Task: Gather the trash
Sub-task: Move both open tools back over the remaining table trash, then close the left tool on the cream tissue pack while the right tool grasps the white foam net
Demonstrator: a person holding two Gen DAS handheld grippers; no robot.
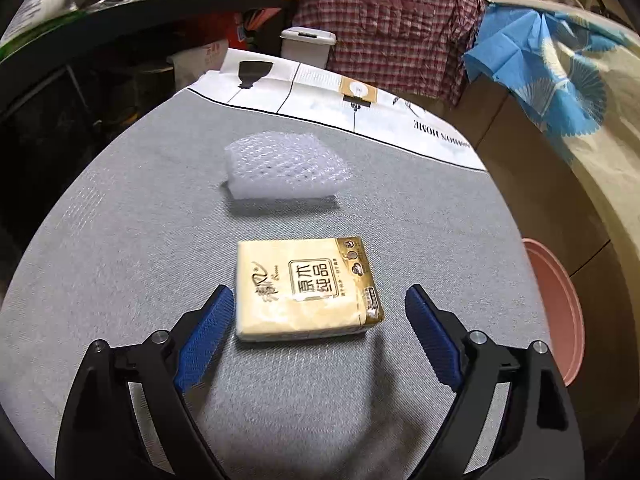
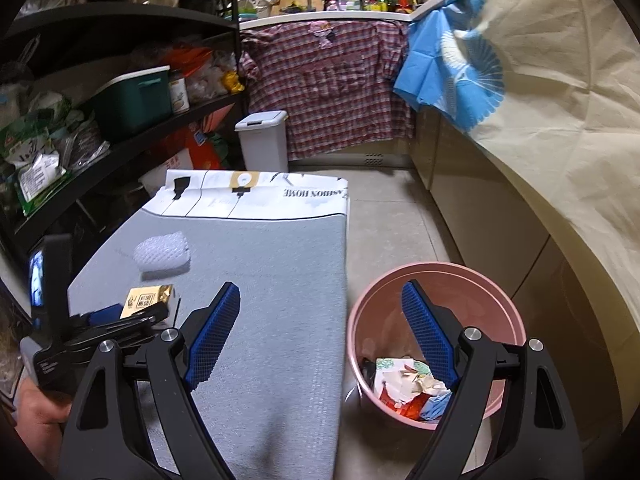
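Now the left gripper hangs over the tissue pack on the table, fingers spread wide beside it. Next they should squeeze it. The right gripper, also spread and holding nothing, waits near the pink bin.

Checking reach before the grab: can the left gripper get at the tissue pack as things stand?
Probably yes: the left gripper stands open astride the tissue pack, pads not yet touching, with nothing between; the foam wrap lies apart, farther off.
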